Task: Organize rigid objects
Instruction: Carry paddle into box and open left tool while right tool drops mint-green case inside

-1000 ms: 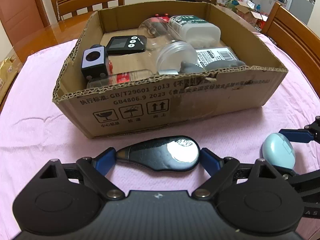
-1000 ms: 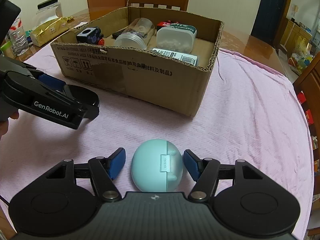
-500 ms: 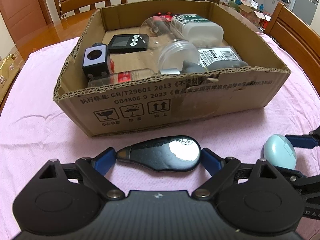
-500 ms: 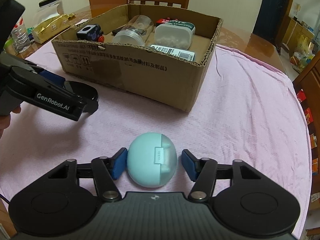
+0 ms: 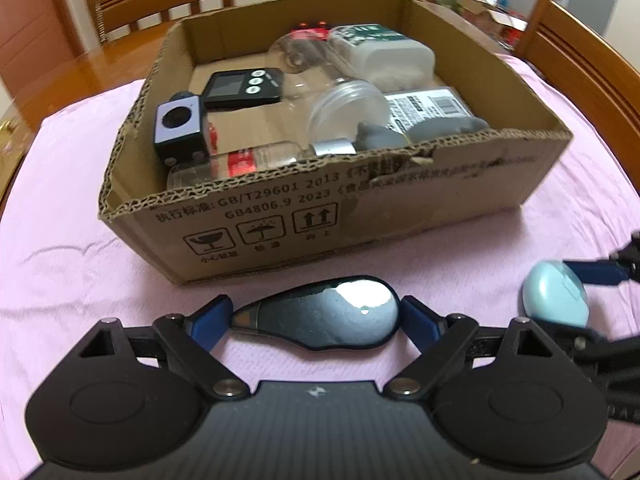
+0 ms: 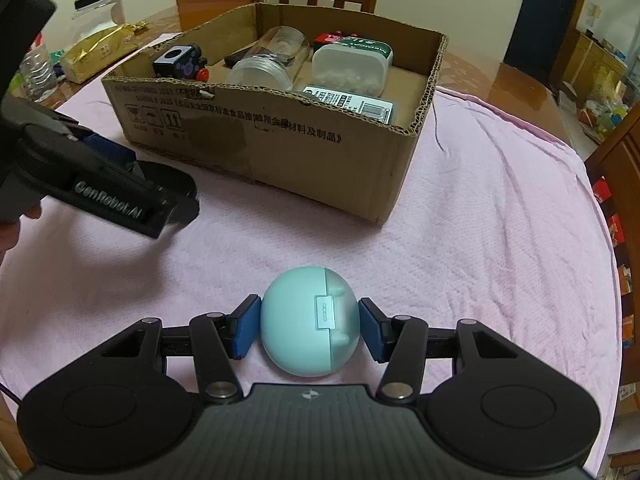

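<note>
A glossy black teardrop-shaped object (image 5: 320,316) lies crosswise on the pink cloth in front of the cardboard box (image 5: 320,216). My left gripper (image 5: 316,312) holds it: the jaws are closing, and both blue pads press on its ends. To the right sits a light blue egg-shaped earbud case (image 6: 308,320), also visible in the left wrist view (image 5: 554,300). My right gripper (image 6: 309,314) is still closing on it, and both pads touch its sides. Whether the case is off the cloth I cannot tell.
The box (image 6: 280,140) holds a black timer (image 5: 240,88), a clear jar (image 5: 344,112), a white tub (image 5: 384,56), a small camera cube (image 5: 178,128) and other items. Wooden chairs (image 5: 580,72) stand around the table. A gold packet (image 6: 100,52) and a bottle lie at far left.
The right gripper's pads have closed in from a gap on each side to touch the blue case. The left gripper has kept the black object between its pads.
</note>
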A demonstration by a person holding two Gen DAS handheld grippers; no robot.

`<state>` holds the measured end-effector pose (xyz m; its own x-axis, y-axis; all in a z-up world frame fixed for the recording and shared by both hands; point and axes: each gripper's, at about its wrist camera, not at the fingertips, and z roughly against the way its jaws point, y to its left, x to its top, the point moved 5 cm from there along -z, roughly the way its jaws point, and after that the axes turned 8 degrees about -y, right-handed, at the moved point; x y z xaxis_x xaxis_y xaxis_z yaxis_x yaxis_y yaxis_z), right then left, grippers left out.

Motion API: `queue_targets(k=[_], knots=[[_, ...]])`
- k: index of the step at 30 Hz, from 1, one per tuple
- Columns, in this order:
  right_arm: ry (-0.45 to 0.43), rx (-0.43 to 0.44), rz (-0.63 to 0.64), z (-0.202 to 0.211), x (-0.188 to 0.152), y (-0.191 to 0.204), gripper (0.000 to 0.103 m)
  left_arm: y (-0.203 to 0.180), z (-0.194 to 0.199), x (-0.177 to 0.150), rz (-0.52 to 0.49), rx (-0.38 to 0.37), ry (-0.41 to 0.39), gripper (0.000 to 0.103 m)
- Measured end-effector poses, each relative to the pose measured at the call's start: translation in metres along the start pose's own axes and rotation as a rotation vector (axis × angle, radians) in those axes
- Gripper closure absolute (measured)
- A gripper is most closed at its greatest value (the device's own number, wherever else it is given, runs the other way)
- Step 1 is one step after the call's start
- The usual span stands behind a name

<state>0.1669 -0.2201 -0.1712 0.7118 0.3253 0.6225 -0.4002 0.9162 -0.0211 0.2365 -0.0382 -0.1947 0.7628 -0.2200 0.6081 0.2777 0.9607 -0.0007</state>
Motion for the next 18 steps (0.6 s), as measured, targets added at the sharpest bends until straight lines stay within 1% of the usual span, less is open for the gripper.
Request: queue_targets(k=[2, 5, 8, 11, 14, 18], knots=[[0.01, -0.022, -0.026, -0.001, 0.001, 0.002, 0.045, 0.0, 0.002, -0.001, -0.036, -0.033, -0.003, 0.014], [0.011, -0.058, -0.059, 0.0, 0.001, 0.004, 0.045, 0.002, 0.005, -0.005, -0.063, -0.078, -0.004, 0.014], [0.014, -0.093, -0.087, 0.0, 0.001, 0.007, 0.045, 0.004, 0.008, -0.008, -0.091, -0.111, -0.002, 0.014], [0.023, -0.122, -0.107, 0.0, 0.001, 0.01, 0.045, 0.004, 0.012, -0.009, -0.116, -0.123, -0.007, 0.014], [0.03, -0.114, -0.099, 0.001, 0.001, 0.012, 0.045, 0.005, 0.017, -0.008, -0.133, -0.131, -0.018, 0.014], [0.034, -0.077, -0.083, 0.001, 0.002, 0.01, 0.045, 0.005, 0.023, -0.004, -0.148, -0.131, -0.014, 0.014]])
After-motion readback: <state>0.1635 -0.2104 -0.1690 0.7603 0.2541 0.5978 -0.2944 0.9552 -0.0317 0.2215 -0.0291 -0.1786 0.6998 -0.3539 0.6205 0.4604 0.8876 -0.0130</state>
